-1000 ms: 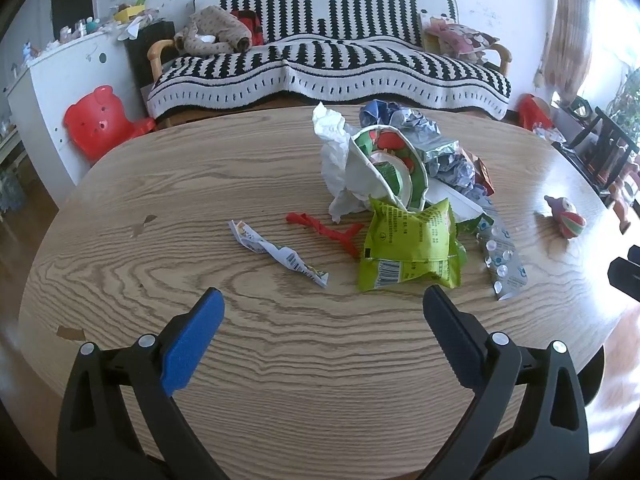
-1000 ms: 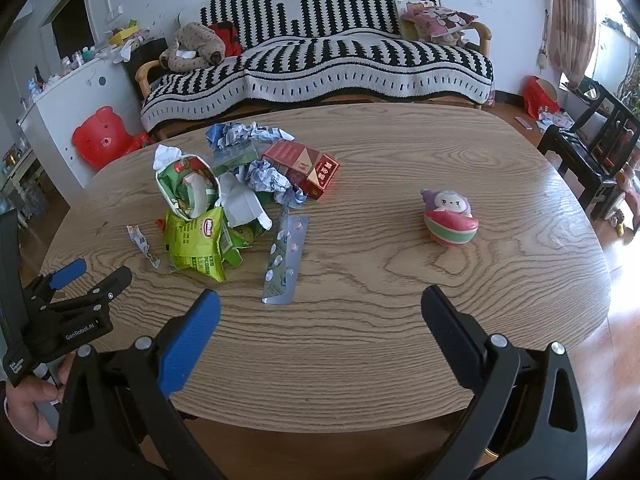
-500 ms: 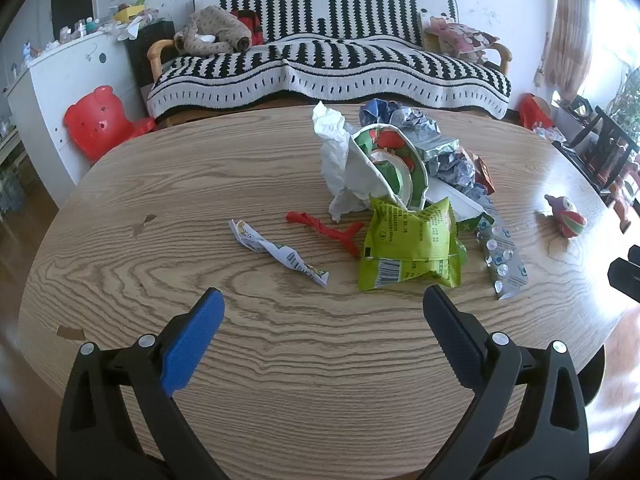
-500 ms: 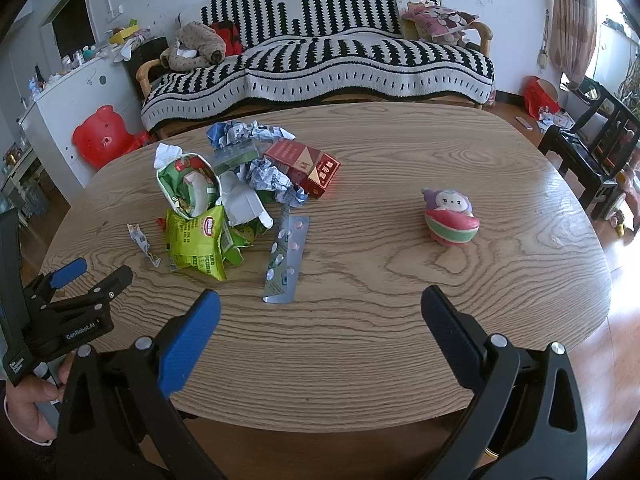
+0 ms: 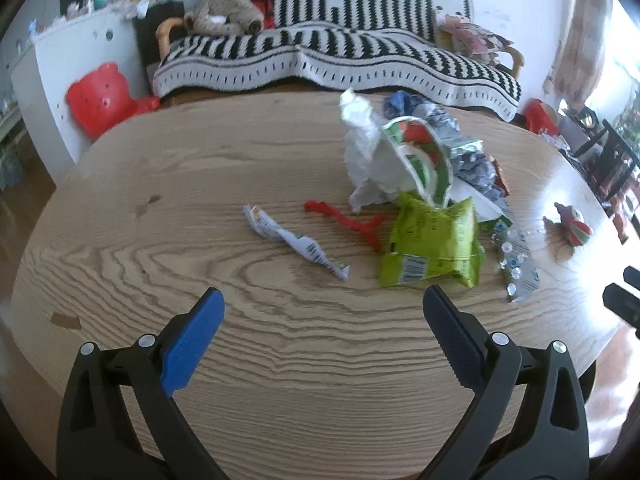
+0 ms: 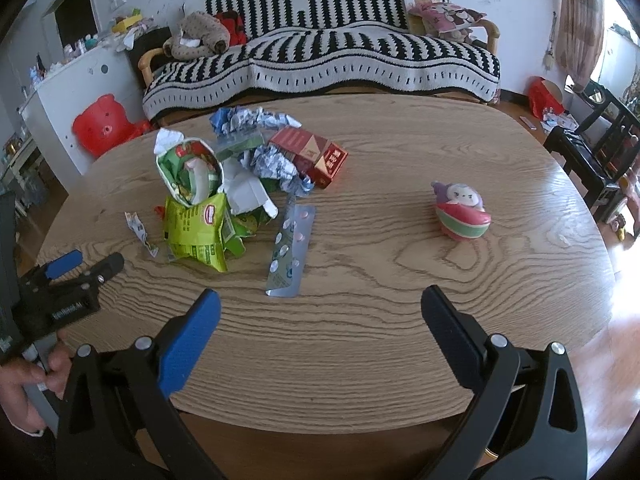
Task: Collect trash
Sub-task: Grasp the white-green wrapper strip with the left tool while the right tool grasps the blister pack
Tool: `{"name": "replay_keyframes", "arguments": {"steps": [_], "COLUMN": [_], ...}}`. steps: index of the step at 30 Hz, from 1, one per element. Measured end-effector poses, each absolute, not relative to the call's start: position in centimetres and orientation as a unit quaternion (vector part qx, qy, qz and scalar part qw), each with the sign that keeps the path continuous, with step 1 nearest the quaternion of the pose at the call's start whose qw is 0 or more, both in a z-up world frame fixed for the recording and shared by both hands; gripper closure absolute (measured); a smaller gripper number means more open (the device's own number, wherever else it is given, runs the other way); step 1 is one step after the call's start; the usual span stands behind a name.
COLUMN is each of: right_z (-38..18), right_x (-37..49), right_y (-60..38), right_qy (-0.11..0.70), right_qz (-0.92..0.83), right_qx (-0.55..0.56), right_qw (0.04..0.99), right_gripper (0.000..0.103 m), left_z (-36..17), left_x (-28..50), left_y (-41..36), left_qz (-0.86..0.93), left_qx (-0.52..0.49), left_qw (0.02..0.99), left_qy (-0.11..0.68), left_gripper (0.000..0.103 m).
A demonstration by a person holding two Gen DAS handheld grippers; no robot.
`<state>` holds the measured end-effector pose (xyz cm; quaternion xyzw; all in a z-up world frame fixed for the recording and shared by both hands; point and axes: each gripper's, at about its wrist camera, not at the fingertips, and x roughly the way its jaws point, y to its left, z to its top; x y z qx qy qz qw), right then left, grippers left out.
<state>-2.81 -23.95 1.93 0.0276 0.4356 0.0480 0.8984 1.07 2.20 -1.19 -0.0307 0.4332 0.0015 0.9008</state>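
A pile of trash lies on the oval wooden table (image 5: pixel 160 208): a green snack bag (image 5: pixel 434 246), a twisted white wrapper (image 5: pixel 296 242), a red scrap (image 5: pixel 346 222), crumpled white paper (image 5: pixel 366 152), foil wrappers (image 5: pixel 464 152) and a blister pack (image 5: pixel 516 258). In the right wrist view I see the green bag (image 6: pixel 196 230), the blister pack (image 6: pixel 290 250) and a red carton (image 6: pixel 310 156). My left gripper (image 5: pixel 322 312) is open and empty, short of the wrapper. My right gripper (image 6: pixel 320 312) is open and empty, near the table's front edge.
A small striped toy figure (image 6: pixel 460 210) sits on the right of the table. A striped sofa (image 6: pixel 320 52) stands behind it, with a red bear stool (image 6: pixel 104 124) and a white cabinet (image 6: pixel 76 92) at the left. Dark chairs (image 6: pixel 592 152) stand at the right.
The left gripper has shifted slightly, with the view a little blurred. The right gripper has barely moved. Both stay open.
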Motion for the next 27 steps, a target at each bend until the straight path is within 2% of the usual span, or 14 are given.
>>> {"name": "replay_keyframes", "arguments": {"steps": [7,14,17,20,22,24,25,26,27], "right_z": [0.4,-1.9,-3.3,-4.9,-5.6,-5.9,-5.9,-5.8,-5.7], "right_x": [-0.7,3.2,5.0,6.5,7.2,7.4,7.3,7.2,7.1], "right_y": [-22.7,-21.7,-21.4,-21.0,-20.9,-20.5,-20.4,-20.3,-20.3], "right_qy": [0.452,0.472,0.486,0.496,0.504,0.496,0.494,0.495,0.497], "right_qz": [0.060,0.047,0.038,0.018,0.015,0.013,0.021,0.026,0.031], "right_qx": [0.035,0.040,0.042,0.024,0.016,-0.004,-0.005,-0.006,-0.004], "right_qw": [0.889,0.880,0.872,0.868,0.864,0.868,0.869,0.869,0.867], "right_gripper": [0.006,0.006,0.010,0.021,0.034,0.045,0.060,0.071,0.072], "left_z": [-2.4,-4.6,-5.4,-5.8,-6.1,-6.0,-6.0,-5.9,-5.8], "left_x": [3.1,7.7,8.8,9.2,9.3,9.4,9.3,9.3,9.2], "left_y": [4.5,3.4,3.1,3.4,3.9,4.0,4.0,4.0,3.8], "left_qz": [0.028,0.054,0.058,0.066,0.067,0.072,0.071,0.069,0.067], "left_qx": [-0.059,-0.070,-0.073,-0.069,-0.077,-0.066,-0.061,-0.055,-0.046], "left_qw": [0.889,0.873,0.869,0.869,0.868,0.872,0.873,0.874,0.876], "left_qy": [0.454,0.479,0.486,0.485,0.486,0.481,0.479,0.477,0.475], "left_gripper": [0.006,0.006,0.007,0.011,0.016,0.026,0.033,0.039,0.052]}}
